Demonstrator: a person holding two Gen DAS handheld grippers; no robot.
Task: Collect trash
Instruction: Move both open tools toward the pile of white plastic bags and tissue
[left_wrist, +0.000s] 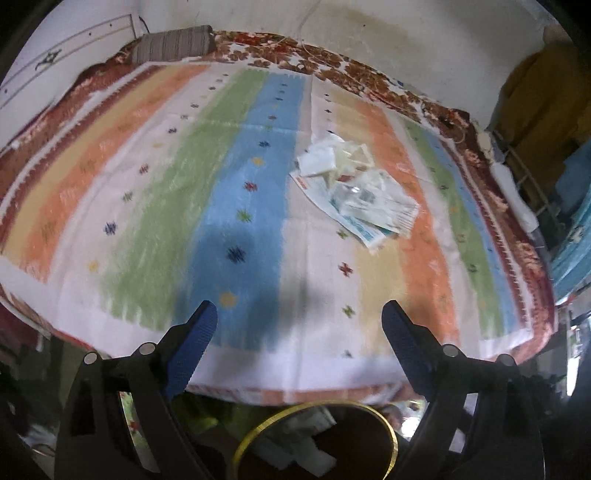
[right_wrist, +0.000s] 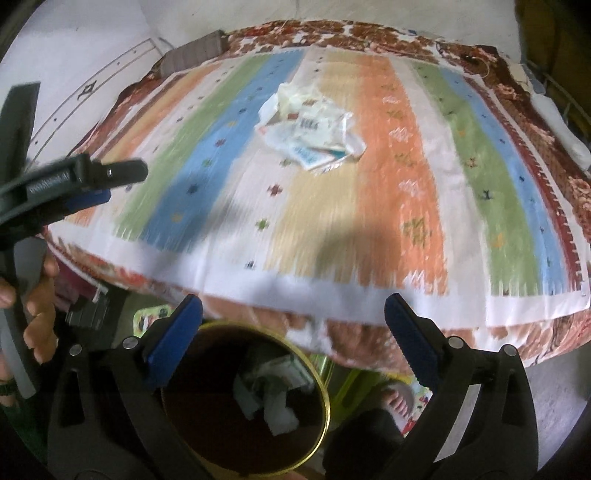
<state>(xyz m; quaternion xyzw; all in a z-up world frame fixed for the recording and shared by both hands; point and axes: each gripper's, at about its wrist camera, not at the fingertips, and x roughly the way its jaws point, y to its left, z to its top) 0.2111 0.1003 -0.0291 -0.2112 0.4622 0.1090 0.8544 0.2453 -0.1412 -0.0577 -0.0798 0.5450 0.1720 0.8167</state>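
Note:
A pile of paper wrappers and crumpled tissue lies on the striped bed cover, right of its middle; the right wrist view shows the same pile far ahead. A dark round bin with a gold rim stands below the bed's near edge, holding crumpled paper. My right gripper hangs open above the bin, nothing between its blue pads. My left gripper is open and empty over the bed's near edge, with the bin rim beneath. It also shows at the left.
A striped grey pillow lies at the bed's far left corner against a white wall. Yellow cloth and blue fabric hang right of the bed. A person's hand grips the left tool, and toes show on the floor beside the bin.

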